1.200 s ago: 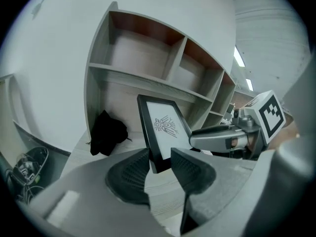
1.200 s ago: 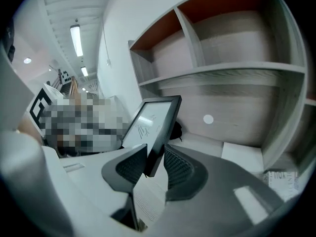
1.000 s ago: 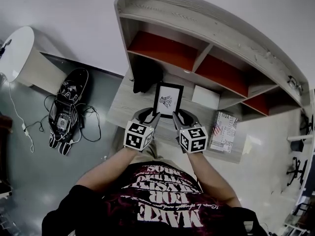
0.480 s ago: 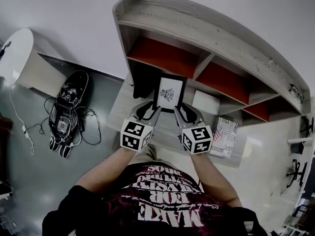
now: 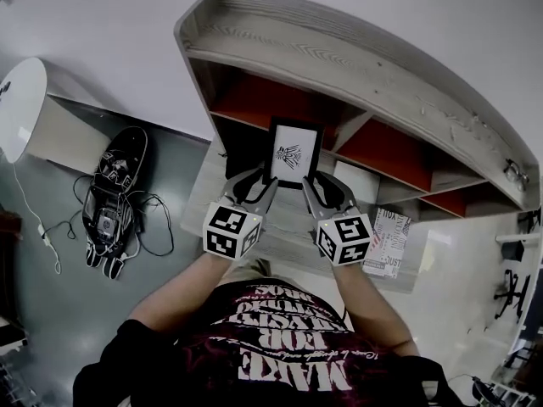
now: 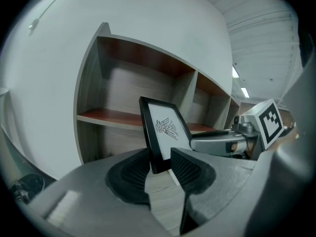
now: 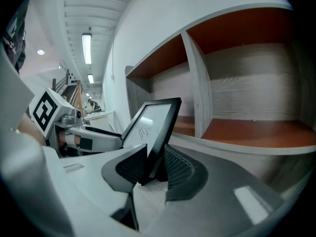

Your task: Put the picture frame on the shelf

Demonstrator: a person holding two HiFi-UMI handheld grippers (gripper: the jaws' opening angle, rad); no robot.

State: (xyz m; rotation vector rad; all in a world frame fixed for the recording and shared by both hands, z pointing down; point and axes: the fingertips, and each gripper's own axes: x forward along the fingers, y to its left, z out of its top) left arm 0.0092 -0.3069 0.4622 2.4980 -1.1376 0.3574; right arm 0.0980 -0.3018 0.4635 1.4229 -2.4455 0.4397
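Two tongs clamp picture frame (image 5: 293, 153)
Left tongs (image 6: 160, 162), right tongs (image 7: 155, 157) closed on lower corners; frame upright before shelf (image 5: 356, 58).

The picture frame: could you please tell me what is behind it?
Behind the picture frame stands the shelf: its red-brown left compartment looks bare where visible. The stretch directly behind the frame is covered.

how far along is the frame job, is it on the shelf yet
Not yet. Done: the picture frame is grasped, with the left gripper and right gripper each shut on a bottom corner. In hand: the frame is held upright in front of the shelf, not resting on it. Left: set it in a compartment and open both sets of jaws.
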